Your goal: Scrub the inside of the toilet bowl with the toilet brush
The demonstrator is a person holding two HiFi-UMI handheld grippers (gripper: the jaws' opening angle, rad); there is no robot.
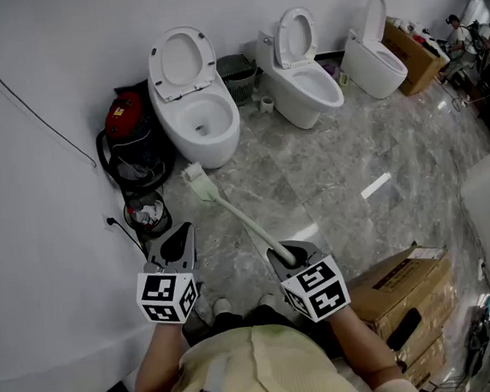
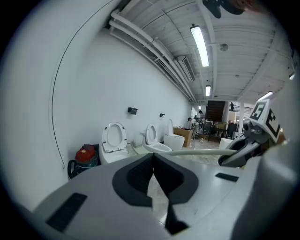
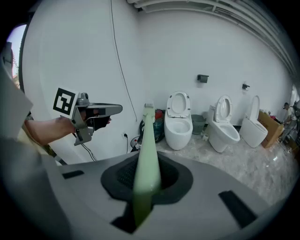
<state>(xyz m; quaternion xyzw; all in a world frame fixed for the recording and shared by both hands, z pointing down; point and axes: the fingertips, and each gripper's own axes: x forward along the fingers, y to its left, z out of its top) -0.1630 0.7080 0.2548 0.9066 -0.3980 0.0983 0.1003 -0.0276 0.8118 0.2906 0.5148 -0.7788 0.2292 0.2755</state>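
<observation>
My right gripper is shut on the pale green handle of the toilet brush. The brush head points toward the nearest toilet, short of its base and above the floor. That toilet stands against the wall with seat and lid raised, its bowl open. In the right gripper view the brush handle runs up from between the jaws toward the same toilet. My left gripper hangs to the left of the brush, shut with nothing in it; its pads meet.
A red vacuum and a black bucket sit left of the nearest toilet by the wall. Two more toilets stand further right, with a grey bin between. Cardboard boxes lie at my right. A person is at the far right.
</observation>
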